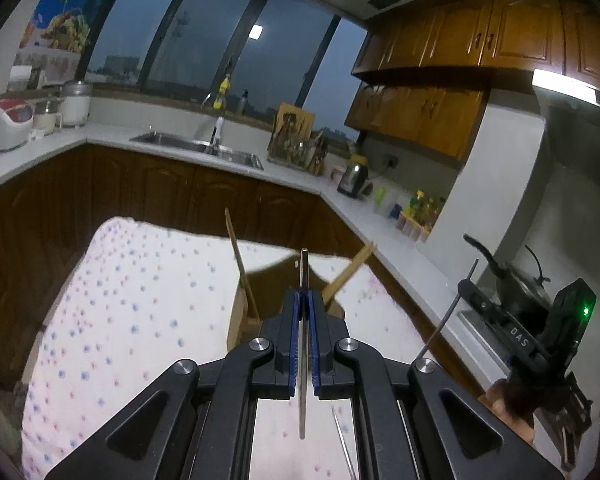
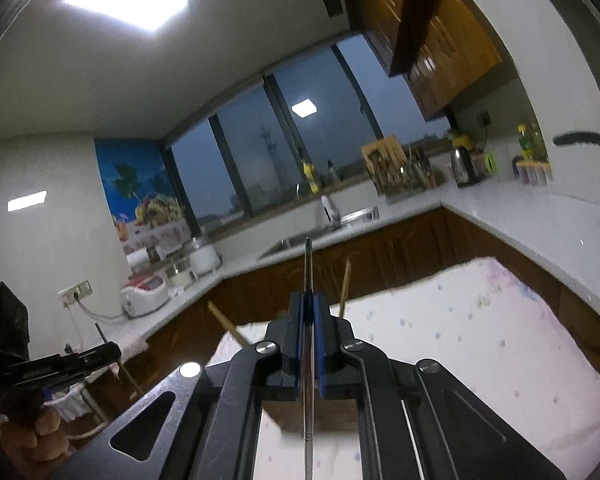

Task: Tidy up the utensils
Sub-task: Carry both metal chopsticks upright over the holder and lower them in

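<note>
Right now a thin metal utensil sits edge-on between the blue pads of my left gripper; the jaws are pressed together on it, its tip poking out toward twelve o'clock and its other end running back toward six under the frame. My right gripper is likewise clamped tight on a slim metal rod, perhaps a chopstick, whose dark tip points to twelve o'clock past the fingers. From the left wrist view, that right gripper shows at three o'clock with the rod slanting through it.

Just beyond my left fingertips stands a wooden holder, with one wooden stick leaning toward eleven o'clock and another toward one o'clock. The holder rests on a table under a white dotted cloth. Farther out, at twelve o'clock, a white counter carries a steel sink, and a kettle stands at about two o'clock.
</note>
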